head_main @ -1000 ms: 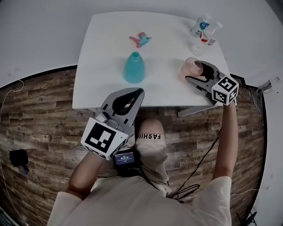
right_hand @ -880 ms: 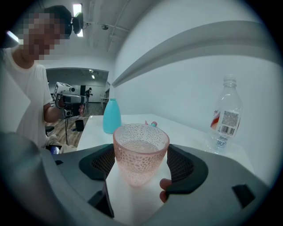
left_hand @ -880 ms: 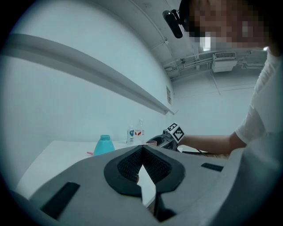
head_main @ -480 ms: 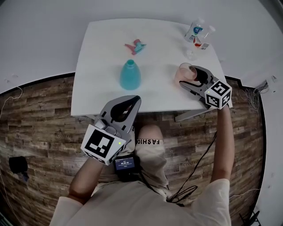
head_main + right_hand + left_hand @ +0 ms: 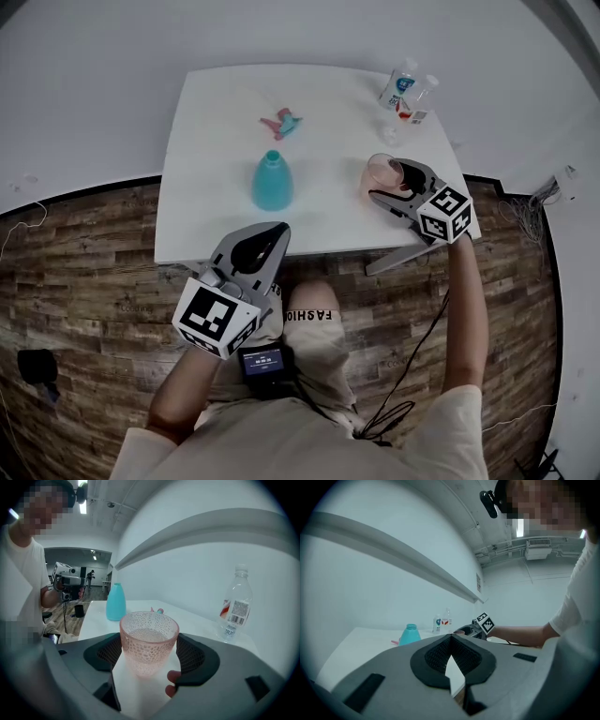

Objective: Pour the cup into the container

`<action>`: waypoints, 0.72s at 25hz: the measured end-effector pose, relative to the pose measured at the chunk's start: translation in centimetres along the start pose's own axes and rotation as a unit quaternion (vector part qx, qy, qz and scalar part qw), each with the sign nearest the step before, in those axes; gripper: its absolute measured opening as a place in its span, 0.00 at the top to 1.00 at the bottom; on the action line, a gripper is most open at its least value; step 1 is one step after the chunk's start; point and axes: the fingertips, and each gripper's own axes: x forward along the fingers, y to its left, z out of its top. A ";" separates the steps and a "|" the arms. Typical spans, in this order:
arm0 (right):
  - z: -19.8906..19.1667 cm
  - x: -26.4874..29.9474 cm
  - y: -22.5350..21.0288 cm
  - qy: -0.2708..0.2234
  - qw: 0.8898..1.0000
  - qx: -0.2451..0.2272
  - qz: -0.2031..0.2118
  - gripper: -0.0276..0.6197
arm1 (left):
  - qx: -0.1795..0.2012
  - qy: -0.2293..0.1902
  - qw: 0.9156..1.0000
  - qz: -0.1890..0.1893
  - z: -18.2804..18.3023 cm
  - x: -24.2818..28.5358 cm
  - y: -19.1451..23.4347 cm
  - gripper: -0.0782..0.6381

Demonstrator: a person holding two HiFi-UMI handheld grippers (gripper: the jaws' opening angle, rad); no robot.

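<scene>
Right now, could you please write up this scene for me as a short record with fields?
Surface: white table
Right gripper: closed on the pink glass cup, which is upright near the table's right edge
Cup contents: clear liquid, partly full
Left gripper: shut, empty, held off the table's near edge
Container: teal bottle, uncapped, upright, mid-table, apart from the cup
Other items: two clear plastic bottles at the far right corner; a pink-and-teal spray head lying beyond the teal bottle
Pouring: not begun
</scene>
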 end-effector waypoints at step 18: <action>-0.1 -0.4 -0.1 -0.007 0.999 0.030 -0.010 0.40 | -0.006 -0.008 1.000 -0.013 0.6 -1.1 -0.7 0.88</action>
